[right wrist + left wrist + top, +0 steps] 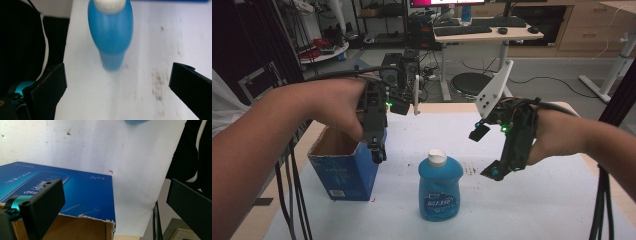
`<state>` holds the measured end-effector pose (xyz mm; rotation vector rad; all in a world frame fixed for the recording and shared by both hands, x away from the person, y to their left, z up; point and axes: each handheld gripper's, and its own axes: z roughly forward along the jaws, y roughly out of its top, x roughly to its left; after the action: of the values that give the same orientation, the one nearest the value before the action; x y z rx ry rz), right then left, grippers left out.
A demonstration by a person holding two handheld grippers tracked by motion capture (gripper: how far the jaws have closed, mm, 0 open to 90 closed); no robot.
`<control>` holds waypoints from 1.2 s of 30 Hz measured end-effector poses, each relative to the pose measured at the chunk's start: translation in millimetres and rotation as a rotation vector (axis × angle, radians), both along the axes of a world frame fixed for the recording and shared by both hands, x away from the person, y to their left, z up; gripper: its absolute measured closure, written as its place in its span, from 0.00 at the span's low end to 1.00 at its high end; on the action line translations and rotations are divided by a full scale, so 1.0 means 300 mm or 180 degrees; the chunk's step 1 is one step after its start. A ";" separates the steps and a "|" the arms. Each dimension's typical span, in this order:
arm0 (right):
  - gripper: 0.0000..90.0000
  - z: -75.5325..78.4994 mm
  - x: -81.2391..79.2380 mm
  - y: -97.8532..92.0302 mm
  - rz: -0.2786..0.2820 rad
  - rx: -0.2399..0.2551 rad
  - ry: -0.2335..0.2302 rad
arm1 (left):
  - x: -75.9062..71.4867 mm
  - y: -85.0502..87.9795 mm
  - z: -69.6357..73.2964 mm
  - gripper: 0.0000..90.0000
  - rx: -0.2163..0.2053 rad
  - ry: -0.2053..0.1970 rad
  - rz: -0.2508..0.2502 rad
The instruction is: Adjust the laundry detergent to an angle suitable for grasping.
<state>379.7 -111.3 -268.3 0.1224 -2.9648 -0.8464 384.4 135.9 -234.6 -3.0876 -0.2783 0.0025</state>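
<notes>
The blue bottle (440,187) stands upright on the white tabletop (537,200), nearest the person, with its white cap (437,157) on top. It is just right of the open blue box (347,167) and not touching it. The bottle is probably rigid plastic, moderately heavy if full, with a smooth, likely slippery wall; its wide belly may exceed the jaw span. Judged from its shape, the best hold is at the narrower shoulder below the cap, gripped squarely to prevent tipping. The right gripper (493,172) hangs above the tabletop just right of the bottle, angled down toward it; in the right gripper view its jaws stand wide apart with nothing between them, and the bottle (111,32) lies ahead, clear of both pads. Farther back, the left gripper (377,152) sits at the right rim of the box; in the left gripper view its jaws are apart, with the box (62,190) corner below them, not clamped.
</notes>
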 end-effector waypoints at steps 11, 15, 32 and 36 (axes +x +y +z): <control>0.01 0.087 -0.027 -0.080 -0.0167 -0.1031 -0.0024 | 0.026 -0.009 -0.005 0.02 -0.0033 0.0018 0.0013; 0.01 0.075 -0.033 -0.102 -0.0216 -0.1244 -0.0036 | 0.032 -0.016 -0.004 0.02 -0.0042 0.0017 -0.0007; 0.01 0.081 -0.032 -0.166 -0.0322 -0.1540 0.0004 | 0.051 -0.025 -0.007 0.02 -0.0057 0.0032 0.0001; 0.01 0.105 -0.036 -0.179 -0.0336 -0.1489 -0.0009 | 0.055 -0.029 -0.006 0.02 -0.0068 0.0027 0.0012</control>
<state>368.9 -165.2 -236.9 -0.0554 -3.0966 -0.1406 400.8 127.2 -236.5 -3.1076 -0.2855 0.0187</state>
